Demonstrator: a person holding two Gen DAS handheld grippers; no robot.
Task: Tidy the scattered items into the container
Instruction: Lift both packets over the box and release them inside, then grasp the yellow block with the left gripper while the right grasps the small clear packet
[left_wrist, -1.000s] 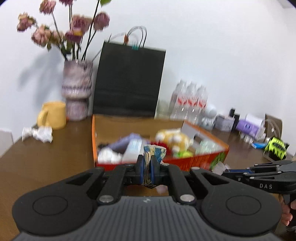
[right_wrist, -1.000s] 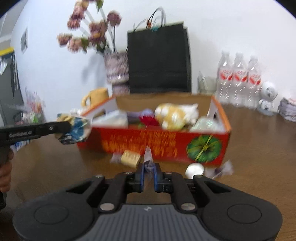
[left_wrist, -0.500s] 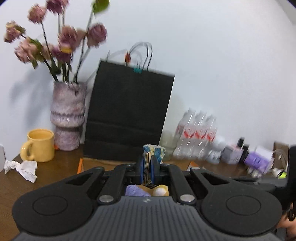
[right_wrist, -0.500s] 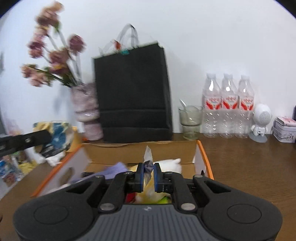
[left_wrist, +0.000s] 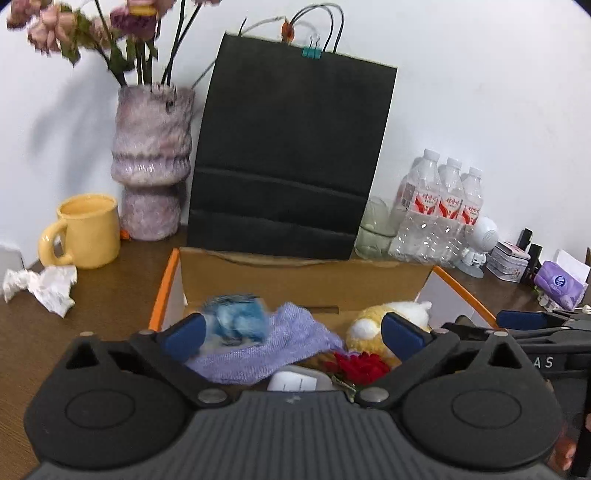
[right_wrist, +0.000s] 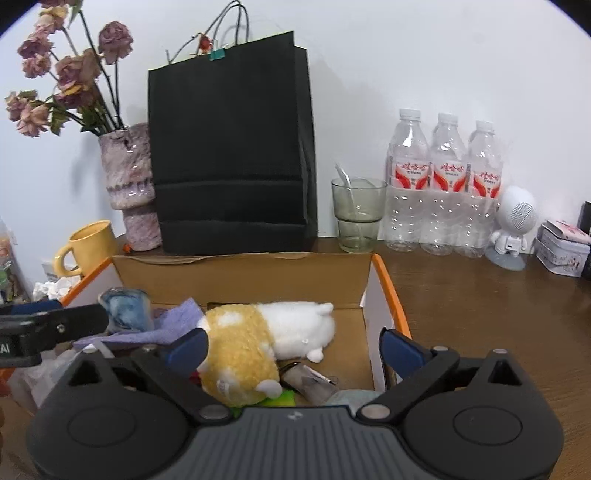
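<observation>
The orange-rimmed cardboard box (left_wrist: 295, 280) (right_wrist: 240, 269) lies below both grippers. My left gripper (left_wrist: 291, 332) is open over its left part. A blurred blue packet (left_wrist: 236, 317) (right_wrist: 125, 306) sits free on a purple cloth (left_wrist: 273, 347) inside. My right gripper (right_wrist: 293, 345) is open over the right part, above a yellow and white plush toy (right_wrist: 266, 332) (left_wrist: 384, 321). A clear wrapper (right_wrist: 306, 380) lies in the box under it. A red flower (left_wrist: 358, 365) and a white pack (left_wrist: 295, 382) are also in the box.
A black paper bag (left_wrist: 291, 158) (right_wrist: 229, 155) stands right behind the box. A vase of dried flowers (left_wrist: 151, 162), a yellow mug (left_wrist: 85, 230), crumpled paper (left_wrist: 44, 282), a glass (right_wrist: 356, 214), water bottles (right_wrist: 443, 184), a white figure (right_wrist: 513, 229) and tins (right_wrist: 563, 251) line the table.
Both grippers opened over the box. The left let go of the blue packet, which dropped onto the purple cloth; the right let go of its small wrapper.
</observation>
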